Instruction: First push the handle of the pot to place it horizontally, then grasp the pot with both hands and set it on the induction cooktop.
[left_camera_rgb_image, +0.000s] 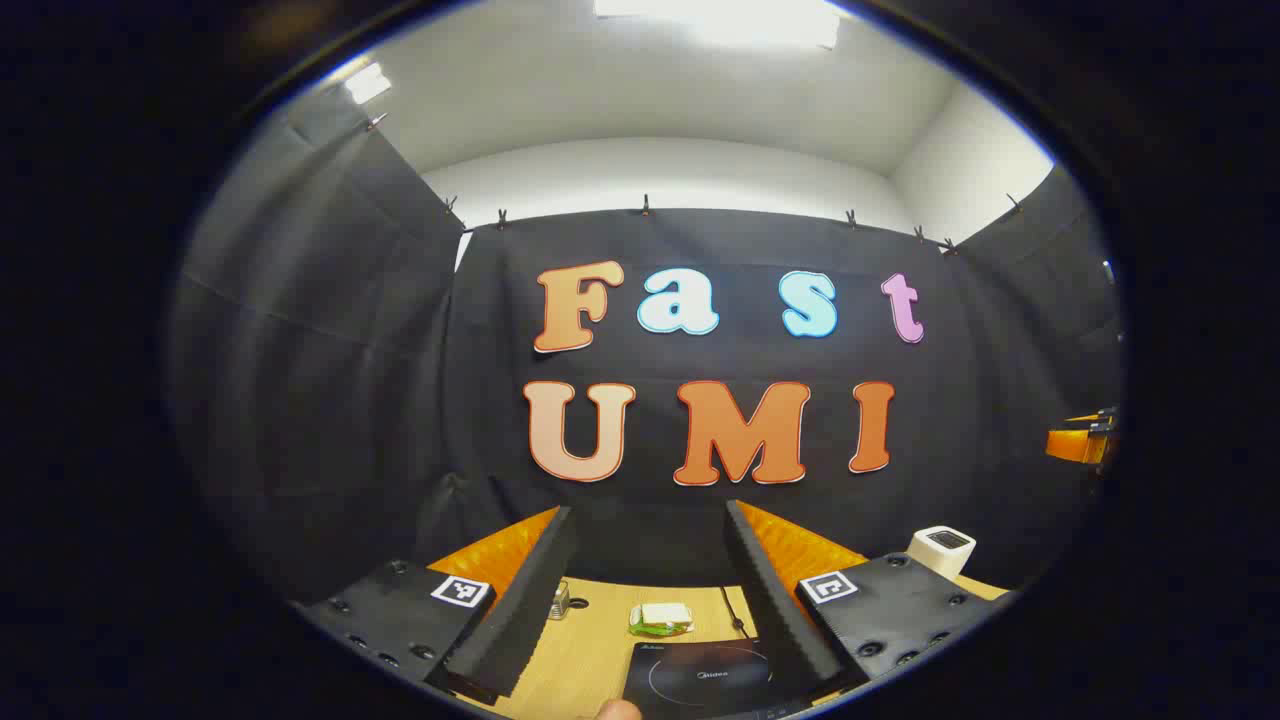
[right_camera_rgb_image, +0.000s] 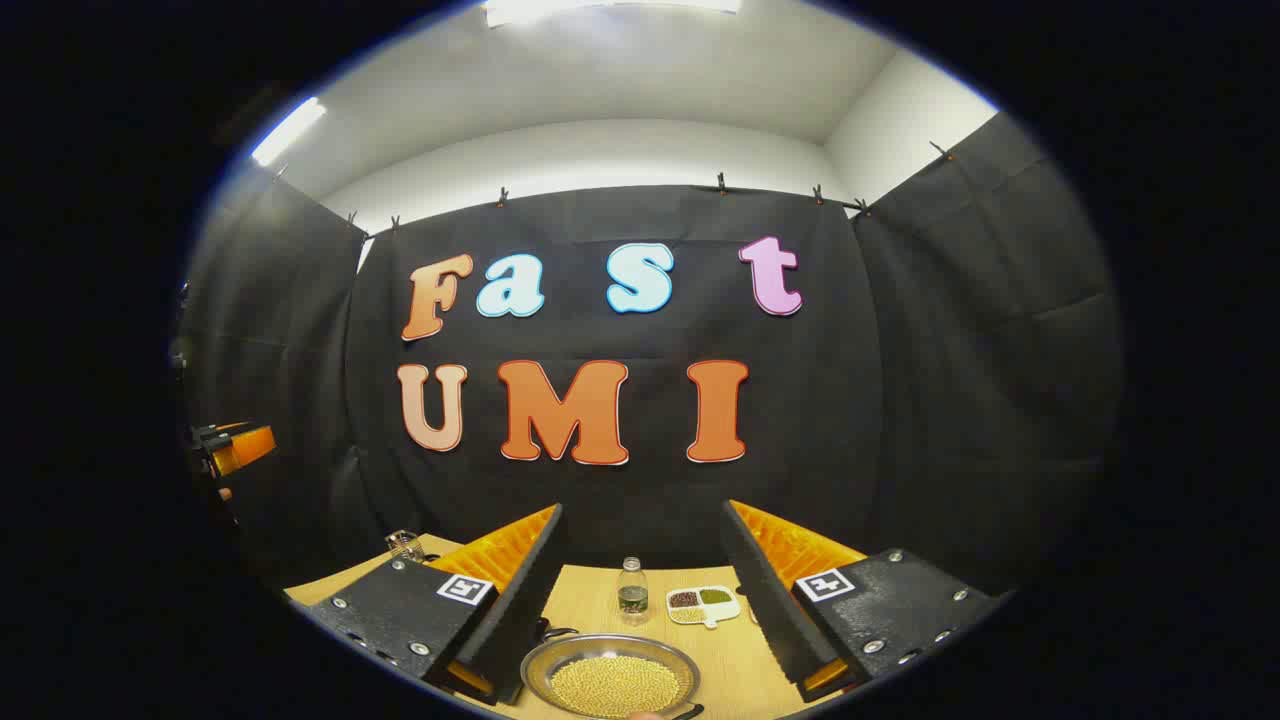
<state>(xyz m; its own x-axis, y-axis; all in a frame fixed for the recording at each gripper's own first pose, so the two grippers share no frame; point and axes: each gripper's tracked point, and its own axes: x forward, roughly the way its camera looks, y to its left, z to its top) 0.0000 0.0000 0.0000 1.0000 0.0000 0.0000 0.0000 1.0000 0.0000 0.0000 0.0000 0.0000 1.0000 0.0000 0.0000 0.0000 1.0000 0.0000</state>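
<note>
In the right gripper view I have the pot sitting low in the frame, centred between my right gripper fingers and a little ahead of them, its round steel rim showing and its inside full of small yellow grains; the fingers stand well apart with nothing between them, touching neither rim. I cannot make out the pot's handle clearly, only a dark sliver at the rim's lower right. In the left gripper view the induction cooktop lies at the bottom centre, a flat black slab with a ring marked on it, its right edge running under my left gripper finger on that side; this gripper too is spread wide and holds nothing. Beyond the cooktop a green and white packet rests on the wooden table, and a white box stands at the lower right. Past the pot I see a small clear bottle and a divided white dish of beans, both near the back edge, with bare wood between them and the pot. Black cloth walls the booth; the ceiling above is white and lit.
</note>
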